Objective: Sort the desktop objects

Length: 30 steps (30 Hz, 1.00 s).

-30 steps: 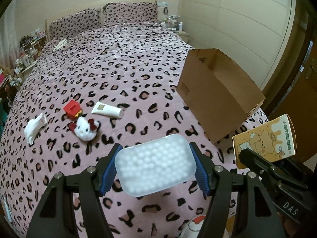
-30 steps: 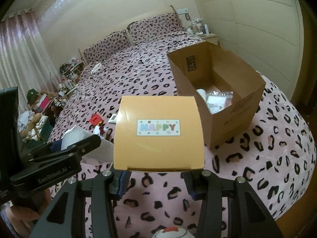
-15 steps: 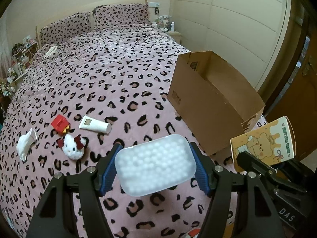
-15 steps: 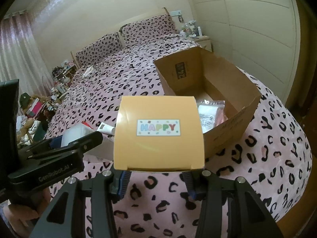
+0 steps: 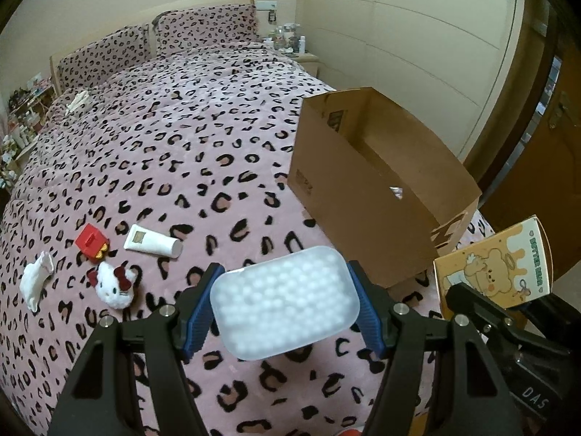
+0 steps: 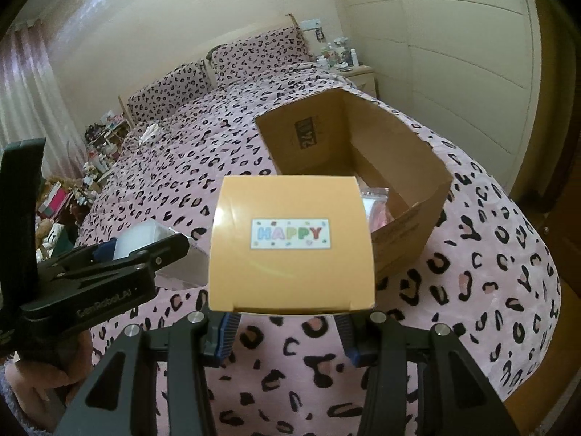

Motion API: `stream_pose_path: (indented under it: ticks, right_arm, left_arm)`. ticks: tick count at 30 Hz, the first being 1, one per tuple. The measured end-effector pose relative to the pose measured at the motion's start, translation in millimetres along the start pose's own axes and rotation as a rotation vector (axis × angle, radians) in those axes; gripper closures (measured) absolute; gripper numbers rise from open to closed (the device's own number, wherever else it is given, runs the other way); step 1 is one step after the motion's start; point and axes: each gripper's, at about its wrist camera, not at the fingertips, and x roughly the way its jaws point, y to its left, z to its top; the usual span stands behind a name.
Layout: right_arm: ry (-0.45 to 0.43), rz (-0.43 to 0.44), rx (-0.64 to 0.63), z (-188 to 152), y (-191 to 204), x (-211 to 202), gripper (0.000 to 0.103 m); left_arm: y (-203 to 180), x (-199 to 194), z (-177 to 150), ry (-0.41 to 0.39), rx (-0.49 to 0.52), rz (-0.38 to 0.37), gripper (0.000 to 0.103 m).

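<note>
Left wrist view
- Left gripper: its blue pads pinch a frosted white case by the short ends, held above the bedspread.
- Cardboard box: open-topped, on the leopard-print bed, ahead and to the right of the case, well apart from it.
- Loose items: red toy, white tube, white plush cat and a small white figure lie close together on the bed at the left.
- Right edge: the other gripper carries a yellow carton with a bear drawing.

Right wrist view
- Right gripper: clamped on the lower end of the yellow carton, its "HAPPY" label facing up.
- Box: just beyond the carton; a clear packet lies inside.
- Left side: the left gripper and its case appear beside the carton, apart from it.
</note>
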Motion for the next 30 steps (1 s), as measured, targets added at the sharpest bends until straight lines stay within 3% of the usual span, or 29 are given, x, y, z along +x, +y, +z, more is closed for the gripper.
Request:
stream_pose_path:
  ticks: [12,30]
  right_arm:
    - [-0.054,-0.014,0.043,20.8,-30.1,-18.9,0.056]
    - [-0.065,-0.029,0.054,72.5,-58.2,7.1,0.056]
  left_arm:
    - [-35.9,6.5,30.1,0.006,0.039,-0.093,0.035]
    - [-72.0,31.8,114.3,0.004,0.067,-0.164,0.035]
